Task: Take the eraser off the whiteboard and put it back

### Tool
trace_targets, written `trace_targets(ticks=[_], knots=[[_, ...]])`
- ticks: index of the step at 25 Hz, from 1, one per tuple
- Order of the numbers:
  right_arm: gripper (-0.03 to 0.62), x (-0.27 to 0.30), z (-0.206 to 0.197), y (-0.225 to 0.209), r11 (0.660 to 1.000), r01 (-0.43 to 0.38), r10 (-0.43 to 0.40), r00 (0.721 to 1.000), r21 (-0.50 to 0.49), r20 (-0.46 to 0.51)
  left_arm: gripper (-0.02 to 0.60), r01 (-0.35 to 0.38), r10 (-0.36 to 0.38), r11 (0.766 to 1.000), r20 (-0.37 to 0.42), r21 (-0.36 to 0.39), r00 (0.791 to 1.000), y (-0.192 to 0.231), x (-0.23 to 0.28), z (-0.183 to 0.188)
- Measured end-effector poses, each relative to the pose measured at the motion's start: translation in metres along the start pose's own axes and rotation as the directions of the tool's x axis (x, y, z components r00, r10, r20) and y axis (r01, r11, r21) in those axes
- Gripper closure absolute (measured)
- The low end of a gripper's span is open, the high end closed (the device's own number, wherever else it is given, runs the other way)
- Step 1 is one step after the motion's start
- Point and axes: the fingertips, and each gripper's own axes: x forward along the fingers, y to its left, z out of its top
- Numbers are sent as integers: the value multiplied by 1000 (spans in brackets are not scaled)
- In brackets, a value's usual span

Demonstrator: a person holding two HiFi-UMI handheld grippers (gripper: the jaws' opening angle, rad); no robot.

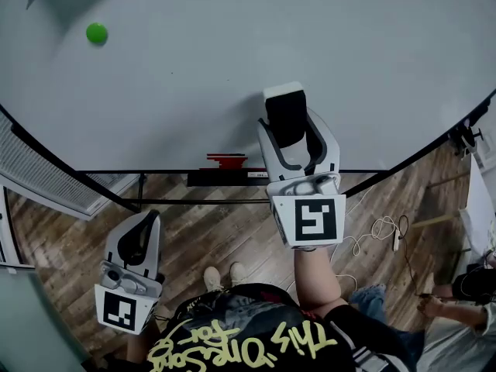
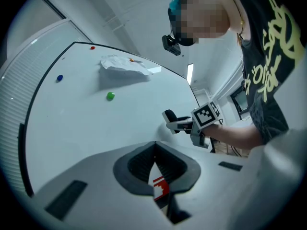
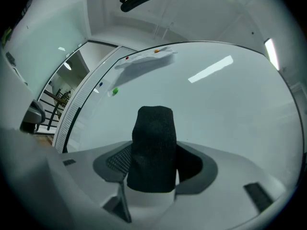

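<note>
Right gripper [image 1: 288, 130]: jaws clamped on the black-felt eraser [image 3: 152, 143], in front of the whiteboard [image 1: 232, 53]. Left gripper [image 2: 154, 150]: jaws pressed together, holding nothing, below the board's edge.

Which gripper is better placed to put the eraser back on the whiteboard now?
Right. The right gripper is shut on the eraser and held close in front of the whiteboard. The left gripper hangs low, below the board's edge, with its jaws together on nothing.
</note>
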Motion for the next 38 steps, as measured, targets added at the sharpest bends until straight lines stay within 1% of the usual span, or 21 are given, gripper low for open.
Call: trace_targets(ticks=[9, 13, 18, 22, 24, 27, 30, 34, 38], knots=[[333, 16, -14, 7, 999, -11, 10, 1000, -42, -27, 575, -18, 18, 1000, -11, 3, 1000, 11, -3, -4], [333, 18, -28, 10, 999, -12, 8, 995, -41, -101, 575, -24, 24, 1000, -11, 6, 1000, 16, -3, -4], [333, 23, -34, 11, 999, -8, 2, 993, -47, -117, 575, -25, 25, 1000, -17, 9, 1000, 18, -3, -5], [333, 24, -35, 11, 998, 3, -10, 993, -66, -115, 574, -28, 28, 1000, -17, 9, 999, 20, -3, -5], [332, 25, -34, 12, 995, 10, -20, 995, -98, -101, 574, -29, 29, 1000, -16, 8, 999, 20, -3, -5], [333, 28, -28, 14, 988, 25, -34, 998, -152, -54, 575, -30, 30, 1000, -16, 7, 999, 20, -3, -4], [333, 28, -30, 14, 985, 41, -51, 997, -168, -56, 574, -36, 36, 999, -16, 6, 999, 20, -4, -3], [333, 32, -27, 17, 973, 49, -60, 997, -227, -40, 574, -49, 49, 999, -20, 5, 999, 22, -6, -3], [333, 32, -27, 17, 972, 63, -72, 997, -227, -32, 575, -56, 56, 998, -18, 5, 998, 20, -7, -2]])
